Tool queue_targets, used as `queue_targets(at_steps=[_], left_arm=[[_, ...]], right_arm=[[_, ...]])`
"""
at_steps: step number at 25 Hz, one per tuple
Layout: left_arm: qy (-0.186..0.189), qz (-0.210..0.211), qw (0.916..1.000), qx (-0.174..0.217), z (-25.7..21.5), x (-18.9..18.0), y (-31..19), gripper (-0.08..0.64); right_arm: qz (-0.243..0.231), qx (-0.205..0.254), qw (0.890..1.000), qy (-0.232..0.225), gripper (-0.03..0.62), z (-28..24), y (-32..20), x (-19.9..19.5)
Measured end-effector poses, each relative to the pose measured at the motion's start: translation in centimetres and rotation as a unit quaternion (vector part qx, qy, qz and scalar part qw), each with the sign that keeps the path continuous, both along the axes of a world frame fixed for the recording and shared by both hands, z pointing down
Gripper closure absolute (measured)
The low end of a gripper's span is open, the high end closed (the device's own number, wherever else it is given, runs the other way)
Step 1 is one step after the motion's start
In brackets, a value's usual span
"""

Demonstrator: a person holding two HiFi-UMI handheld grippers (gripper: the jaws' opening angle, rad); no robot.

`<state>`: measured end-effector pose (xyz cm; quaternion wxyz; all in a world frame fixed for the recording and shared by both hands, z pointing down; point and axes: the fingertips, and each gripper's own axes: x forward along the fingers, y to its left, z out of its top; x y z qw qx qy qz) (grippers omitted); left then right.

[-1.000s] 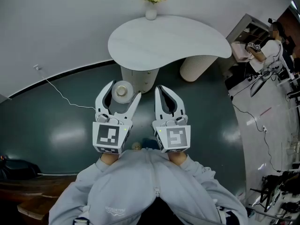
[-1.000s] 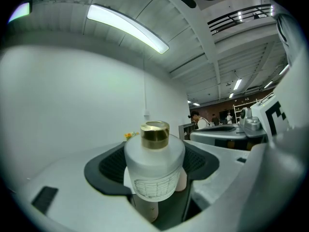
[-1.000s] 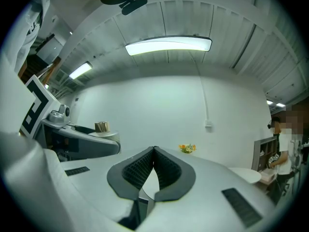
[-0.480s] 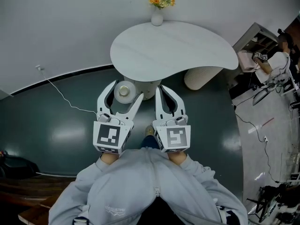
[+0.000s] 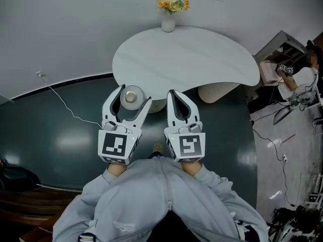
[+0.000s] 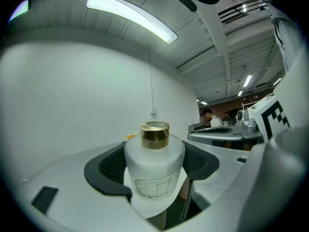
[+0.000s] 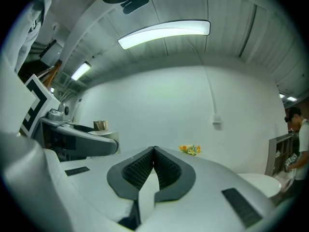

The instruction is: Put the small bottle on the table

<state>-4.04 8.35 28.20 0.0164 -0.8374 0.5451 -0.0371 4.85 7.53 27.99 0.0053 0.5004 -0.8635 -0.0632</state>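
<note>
A small frosted white bottle [image 5: 131, 96] with a gold cap [image 6: 155, 133] stands upright between the jaws of my left gripper [image 5: 132, 95], which is shut on it. In the left gripper view the bottle [image 6: 154, 166] fills the gap between the dark pads. The left gripper hovers just short of the near edge of the white rounded table [image 5: 186, 57]. My right gripper [image 5: 175, 95] is beside it, shut and empty, its pads meeting at the tips [image 7: 154, 151].
A small white vase of yellow and orange flowers [image 5: 170, 14] stands at the table's far edge against the wall. A cream pedestal [image 5: 217, 91] carries the table. A white cable [image 5: 63, 102] runs over the dark floor at left. A person [image 5: 303, 77] sits at cluttered desks on the right.
The table has come closer in the head view, so both grippers now sit nearer its front edge. The bottle stays held in the left gripper.
</note>
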Motion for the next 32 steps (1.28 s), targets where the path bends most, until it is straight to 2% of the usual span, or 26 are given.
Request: queue_targets(at_steps=[14,18,26,32], left_arm=[[0.000,-0.036,0.9993,0.010,-0.1,3.2,-5.6,0.227],[-0.002,-0.037,0.9993,-0.001,0.6,3.6,-6.3,0.226],[-0.001,-0.046,0.9989,-0.007,1.2,2.7,-8.9,0.227],[0.001,-0.044,0.9990,-0.004,1.1,1.5,-12.9,0.227]], right_arm=[[-0.050,0.010,0.999,0.001,0.566,0.1,-6.5,2.7],[-0.057,0.004,0.998,-0.001,0.566,0.5,-7.5,2.8],[-0.063,-0.001,0.998,0.001,0.566,1.2,-10.2,2.0],[-0.056,-0.002,0.998,0.002,0.566,1.4,-13.9,1.1]])
